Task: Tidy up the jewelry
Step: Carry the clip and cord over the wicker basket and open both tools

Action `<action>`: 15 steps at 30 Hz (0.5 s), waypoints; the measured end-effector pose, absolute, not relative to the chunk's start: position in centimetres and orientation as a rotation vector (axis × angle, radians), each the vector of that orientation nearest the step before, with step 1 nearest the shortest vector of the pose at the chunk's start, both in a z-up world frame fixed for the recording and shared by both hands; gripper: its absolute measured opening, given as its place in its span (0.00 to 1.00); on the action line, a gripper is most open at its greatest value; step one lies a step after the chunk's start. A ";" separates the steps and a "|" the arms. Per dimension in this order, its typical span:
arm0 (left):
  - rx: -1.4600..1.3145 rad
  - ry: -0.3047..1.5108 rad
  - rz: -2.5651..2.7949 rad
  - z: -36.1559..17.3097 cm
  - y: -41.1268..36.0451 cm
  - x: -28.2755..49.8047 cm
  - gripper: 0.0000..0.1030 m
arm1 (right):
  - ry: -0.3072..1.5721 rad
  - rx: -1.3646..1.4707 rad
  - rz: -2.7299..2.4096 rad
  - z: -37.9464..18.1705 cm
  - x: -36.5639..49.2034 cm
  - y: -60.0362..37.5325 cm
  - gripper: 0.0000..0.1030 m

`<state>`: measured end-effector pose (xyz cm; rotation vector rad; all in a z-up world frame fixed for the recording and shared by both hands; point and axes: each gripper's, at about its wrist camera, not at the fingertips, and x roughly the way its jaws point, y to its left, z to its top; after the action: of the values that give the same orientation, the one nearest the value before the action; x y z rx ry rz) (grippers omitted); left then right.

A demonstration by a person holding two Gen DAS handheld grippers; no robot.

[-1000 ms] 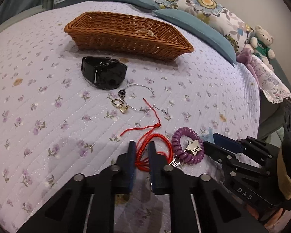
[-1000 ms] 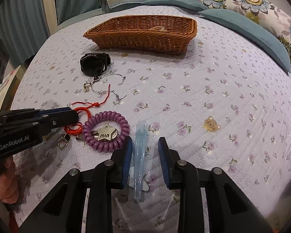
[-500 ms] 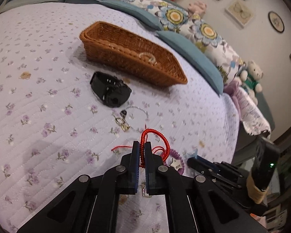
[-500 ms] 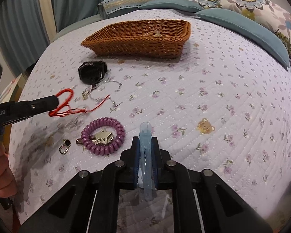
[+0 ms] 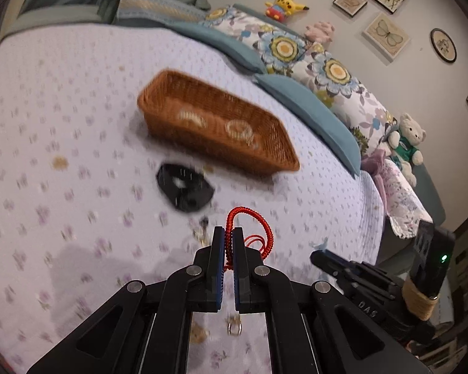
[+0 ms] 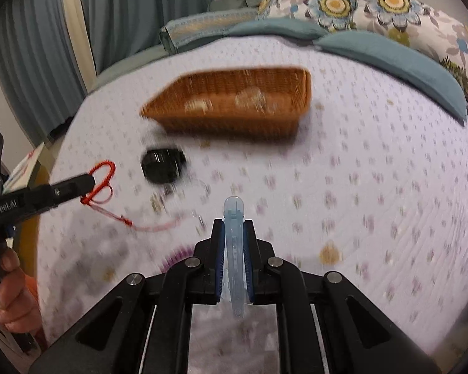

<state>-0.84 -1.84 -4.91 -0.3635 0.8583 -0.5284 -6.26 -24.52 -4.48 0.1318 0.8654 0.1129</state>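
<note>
My left gripper [image 5: 229, 233] is shut on a red cord bracelet [image 5: 254, 219], held clear above the lilac bedspread. From the right wrist view this gripper [image 6: 89, 184] reaches in from the left, the red cord [image 6: 104, 180] trailing a loose end downwards. A pale blue clear hair clip [image 6: 234, 218] stands upright between the pads of my right gripper [image 6: 234, 227], which is shut on it. Ahead lies the wicker basket [image 5: 202, 145] [image 6: 234, 124] with two pale rings [image 5: 238, 129] inside. A black watch [image 5: 185, 191] [image 6: 162, 165] lies in front of it.
A purple coil bracelet [image 6: 177, 255] peeks out beside my right fingers. A small gold clasp [image 5: 234, 327] and a blurred thin chain [image 6: 199, 187] lie on the bedspread. Blue and floral pillows [image 5: 305, 106] line the far side, and a teddy bear [image 5: 405, 146] sits at the right edge.
The right jaws have closed on the blue clip. Both grippers have risen from the bed, the left lifting the red cord clear. The basket's inside now shows.
</note>
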 end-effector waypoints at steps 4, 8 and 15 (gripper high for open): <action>-0.339 0.817 -0.522 -2.6 -1.8 1.0 0.04 | 0.807 0.134 0.119 -1.6 -3.8 -24.5 0.13; -0.307 0.785 -0.524 -0.4 -2.6 3.9 0.04 | 0.775 0.131 0.117 0.1 -0.3 -24.6 0.13; -0.252 0.727 -0.507 2.4 -4.9 10.9 0.04 | 0.751 0.108 0.118 1.5 7.8 -24.6 0.13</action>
<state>10.92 -4.93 2.40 -0.2521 0.7269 -0.5067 7.84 -24.59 1.52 0.1075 0.7507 0.1180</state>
